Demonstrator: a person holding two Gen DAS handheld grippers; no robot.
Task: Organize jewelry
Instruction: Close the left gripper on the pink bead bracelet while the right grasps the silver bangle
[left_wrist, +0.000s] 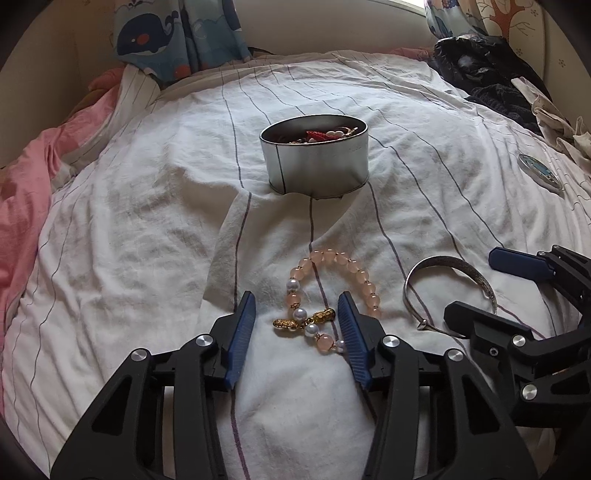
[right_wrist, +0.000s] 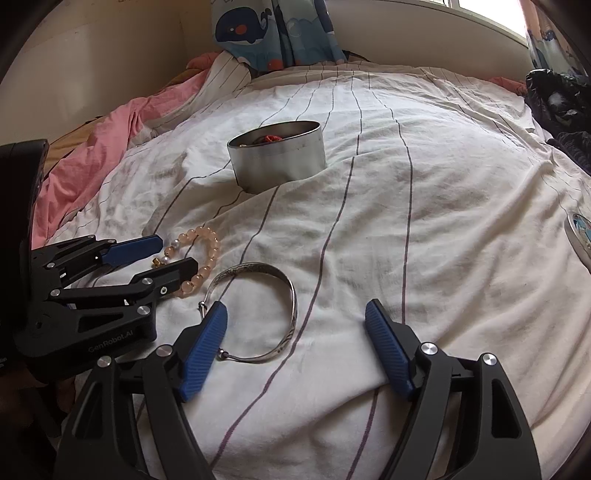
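The left gripper (left_wrist: 297, 314) stood with its jaws parted to a moderate width and gripped nothing; its blue pads (left_wrist: 243, 325) straddled the charm end of the pink bead bracelet (left_wrist: 347, 273), low over the striped sheet (left_wrist: 147, 229). The right gripper (right_wrist: 295, 325) was spread wide and also empty, with its left pad touching or just over the open end of the silver bangle (right_wrist: 258, 295); most of the bangle lay between the pads.

Probable faults from this position:
- The left pads could pinch loose sheet together with the beads, dragging the cloth.
- A grasp on the gold charms (left_wrist: 295, 321) alone could let the strand slip out.
- The right pad could nudge the bangle away on closing.

Both grippers pointed forward toward the round tin (left_wrist: 314, 155), which was well apart from them and already held jewelry. The two grippers were near each other, so a collision was possible.
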